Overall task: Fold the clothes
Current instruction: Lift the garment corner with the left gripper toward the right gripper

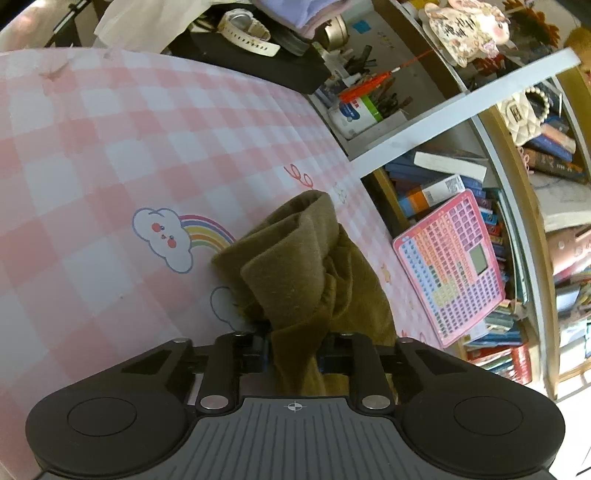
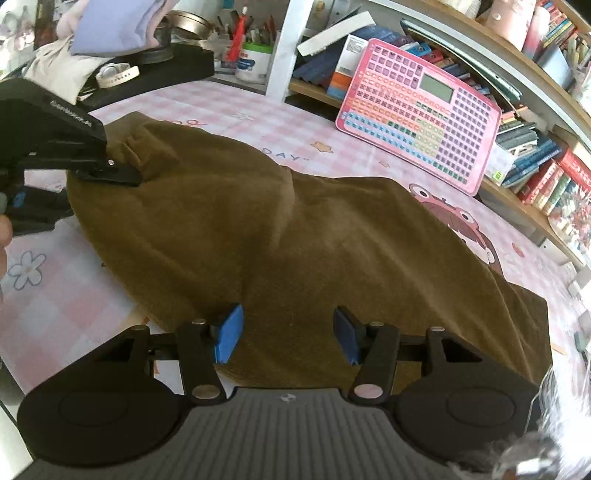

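Observation:
An olive-brown garment [image 2: 295,221] lies spread across the pink checked tablecloth [image 2: 55,295]. In the left wrist view a bunched, elastic-edged end of the garment [image 1: 306,269] is lifted and pinched in my left gripper [image 1: 293,354], which is shut on it. The right wrist view shows that same left gripper [image 2: 122,173] at the garment's far left corner. My right gripper [image 2: 286,334] hovers open over the near edge of the cloth, its blue pads [image 2: 231,334] apart with nothing between them.
A pink toy keyboard [image 2: 421,110] leans against bookshelves [image 2: 535,166] at the table's far right. A black stand [image 2: 173,70] with a white watch [image 2: 116,74], a jar of pens [image 2: 253,59] and folded pale clothes [image 2: 110,26] crowd the back. A hand [image 2: 3,236] shows at left.

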A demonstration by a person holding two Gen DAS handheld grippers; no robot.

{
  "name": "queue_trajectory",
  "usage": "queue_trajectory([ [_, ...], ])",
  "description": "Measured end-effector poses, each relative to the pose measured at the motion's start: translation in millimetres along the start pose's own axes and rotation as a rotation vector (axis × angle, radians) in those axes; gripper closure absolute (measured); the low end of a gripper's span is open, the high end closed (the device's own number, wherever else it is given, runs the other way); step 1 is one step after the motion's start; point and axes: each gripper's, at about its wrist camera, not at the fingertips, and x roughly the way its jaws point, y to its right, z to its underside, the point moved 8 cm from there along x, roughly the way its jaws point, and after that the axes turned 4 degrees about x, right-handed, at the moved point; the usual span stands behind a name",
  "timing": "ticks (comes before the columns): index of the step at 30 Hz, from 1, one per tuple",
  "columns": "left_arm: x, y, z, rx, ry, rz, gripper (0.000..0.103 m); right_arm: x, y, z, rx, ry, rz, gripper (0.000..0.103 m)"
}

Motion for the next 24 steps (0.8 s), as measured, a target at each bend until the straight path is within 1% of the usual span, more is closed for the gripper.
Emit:
queue_trajectory([
  [2,-4.6,13.0,-2.7,0.041,0.015,0.008,0.09,-0.2,1.2,0.3,-0.001,0.004,-0.011,0.051],
  [5,-12.9,41.2,-4.9,0.129,0.034,0.03,0.09,-2.4,10.5,-0.9,0.04,-0.006,-0.058,0.051],
  [6,-15.7,52.5,-4.5,0.176,0.039,0.032,0.091,-3.2,13.6,-1.3,0.053,-0.009,-0.074,0.05],
  [9,-22.6,83.9,0.4,0.326,0.062,0.036,0.091,-5.8,22.9,-2.7,0.094,-0.018,-0.121,0.043],
  [11,-26.5,104.3,4.9,0.42,0.077,0.037,0.091,-15.1,41.2,-2.0,0.154,0.004,-0.129,0.043],
  [18,-27.8,167.3,41.3,0.693,0.101,0.003,0.091,-46.0,122.8,21.7,0.345,0.034,-0.081,0.042],
  [20,-25.1,185.1,55.2,0.768,0.094,-0.008,0.09,-54.2,141.8,33.8,0.382,0.031,-0.071,0.042],
  [24,-13.5,210.2,83.0,0.866,0.06,-0.039,0.09,-68.4,169.0,58.6,0.445,0.014,-0.066,0.042],
])
